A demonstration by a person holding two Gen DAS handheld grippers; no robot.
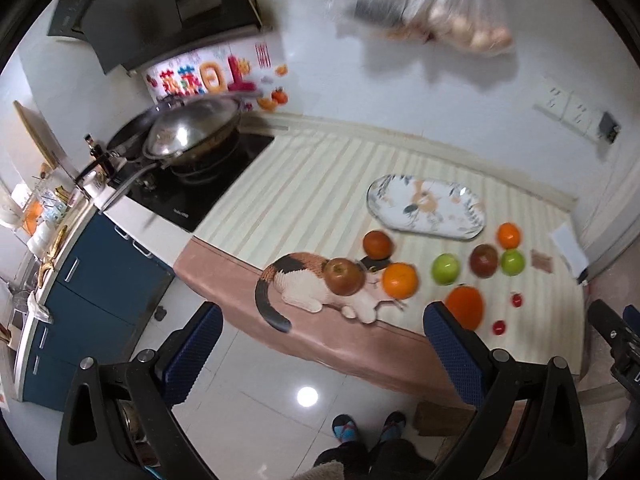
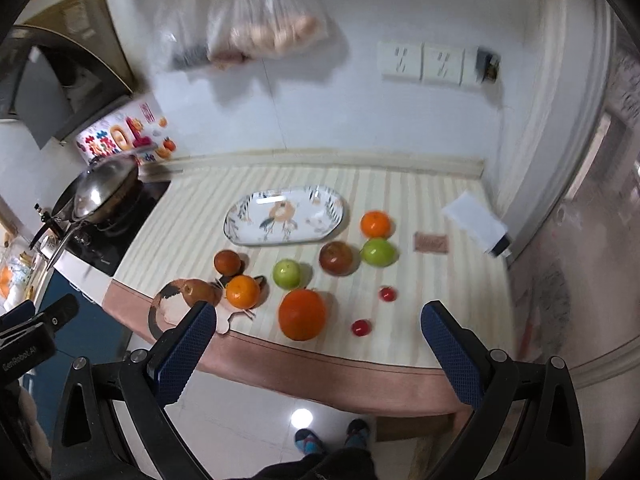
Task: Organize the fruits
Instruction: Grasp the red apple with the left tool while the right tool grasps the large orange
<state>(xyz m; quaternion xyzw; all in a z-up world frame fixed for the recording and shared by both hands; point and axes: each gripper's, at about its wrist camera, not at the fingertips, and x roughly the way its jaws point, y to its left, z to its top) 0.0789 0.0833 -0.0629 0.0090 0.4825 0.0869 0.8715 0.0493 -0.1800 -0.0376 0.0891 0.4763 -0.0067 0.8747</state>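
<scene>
Worktop (image 2: 440,280), striped cloth: oval patterned plate (image 2: 240,228) at rear, bare. In front of it, loose fruit: two green apples (image 2: 287,274), three dark red apples (image 2: 336,258), two small oranges (image 2: 375,224), one large orange (image 2: 302,315), two small red fruits (image 2: 387,294). Cat figure (image 1: 296,284) at the front edge, one red apple on it. Left claw (image 1: 322,340): released, empty, off the worktop edge. Right claw (image 2: 318,342): released, empty, above the front edge.

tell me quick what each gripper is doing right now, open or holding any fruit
Left gripper: open, holding nothing, off the counter edge.
Right gripper: open, holding nothing, short of the big orange.
</scene>
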